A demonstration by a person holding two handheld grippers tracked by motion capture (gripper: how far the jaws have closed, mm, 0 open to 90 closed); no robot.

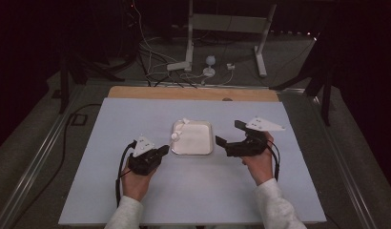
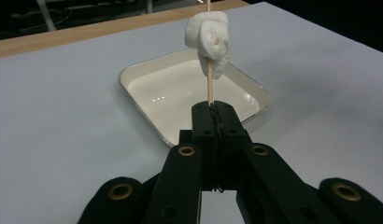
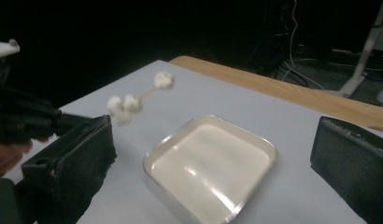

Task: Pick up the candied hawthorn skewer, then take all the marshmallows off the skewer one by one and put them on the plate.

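Note:
My left gripper (image 1: 162,151) (image 2: 212,109) is shut on the lower end of a thin wooden skewer (image 2: 209,86). The skewer carries white marshmallows (image 2: 210,39) (image 1: 175,136) and slants up over the left edge of a shallow white tray (image 1: 212,138) (image 2: 143,109). A further marshmallow (image 3: 164,80) sits nearer the skewer's tip, past the lower pair (image 3: 124,105). Just right of the tray, my right gripper (image 1: 228,132) (image 3: 217,158) is open with nothing between its jaws, which point toward the tray (image 3: 157,161). The left gripper (image 3: 63,120) shows dark at the left of the right gripper view.
The tray rests mid-table on a pale blue sheet (image 1: 193,191). A wooden table edge (image 1: 193,93) runs along the far side. Beyond it are cables and a white stand's legs (image 1: 189,47) on the floor. The tray holds nothing.

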